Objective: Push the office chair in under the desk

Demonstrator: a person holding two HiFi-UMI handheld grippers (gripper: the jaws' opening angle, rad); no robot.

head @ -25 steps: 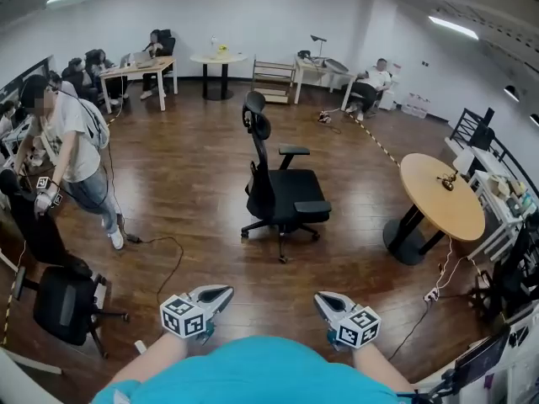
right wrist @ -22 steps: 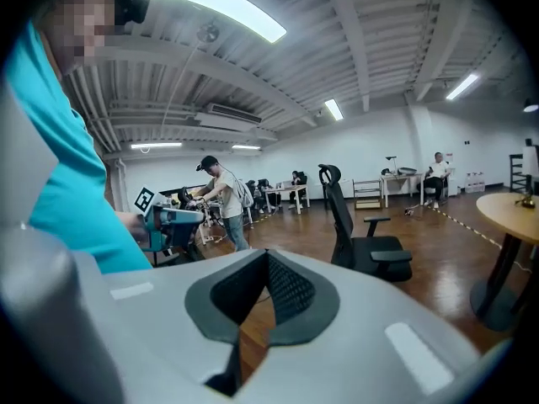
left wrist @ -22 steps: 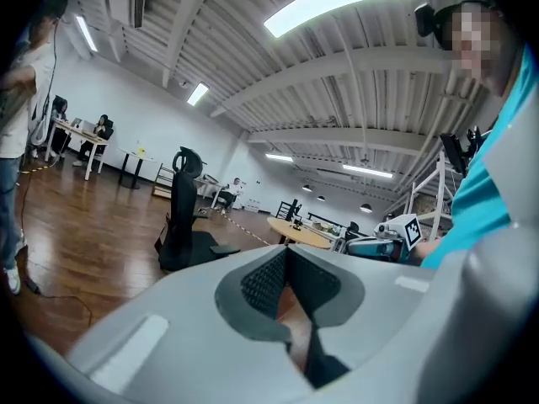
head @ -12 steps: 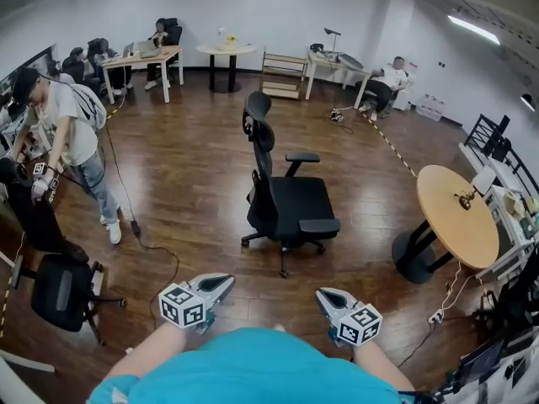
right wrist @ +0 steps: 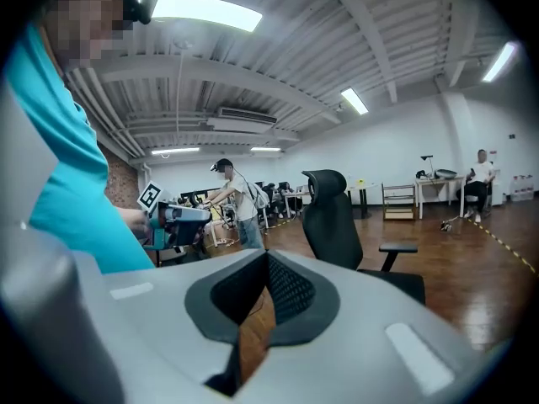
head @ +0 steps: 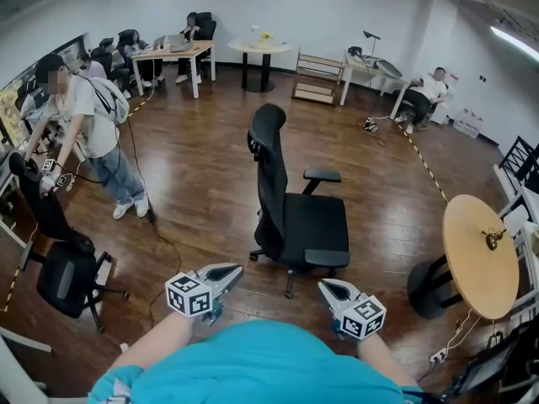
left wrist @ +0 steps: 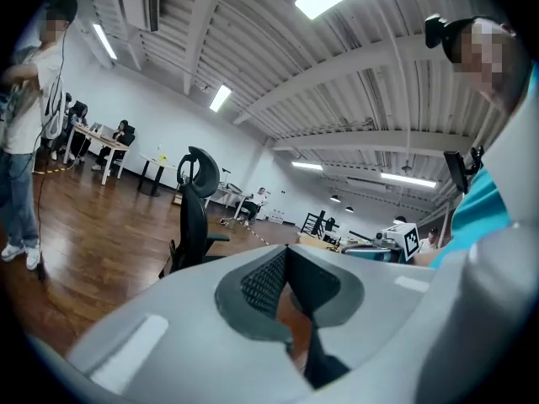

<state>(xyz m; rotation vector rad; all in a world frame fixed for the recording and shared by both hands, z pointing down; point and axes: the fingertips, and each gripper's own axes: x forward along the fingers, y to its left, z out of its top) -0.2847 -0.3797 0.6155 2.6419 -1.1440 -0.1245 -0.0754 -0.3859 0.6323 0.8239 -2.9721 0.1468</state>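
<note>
A black office chair (head: 295,204) with a high back and headrest stands alone on the wooden floor in the middle of the room, seat turned to the right. My left gripper (head: 235,268) and right gripper (head: 322,285) are held low in front of my body, just short of the chair's wheeled base, touching nothing. Both are shut and empty. In the left gripper view the chair (left wrist: 192,213) shows beyond the closed left gripper (left wrist: 286,251). The right gripper view shows the chair's (right wrist: 337,217) back past the closed right gripper (right wrist: 268,256).
A round wooden table (head: 480,255) stands at the right. Another black chair (head: 63,280) is at the left, with a standing person (head: 93,129) and a floor cable (head: 160,242) near it. Desks (head: 173,50) with seated people line the far wall. Striped tape (head: 429,171) crosses the floor.
The view has come closer to the office chair, which now looks larger and nearer my grippers. Both grippers keep the same low, shut pose.
</note>
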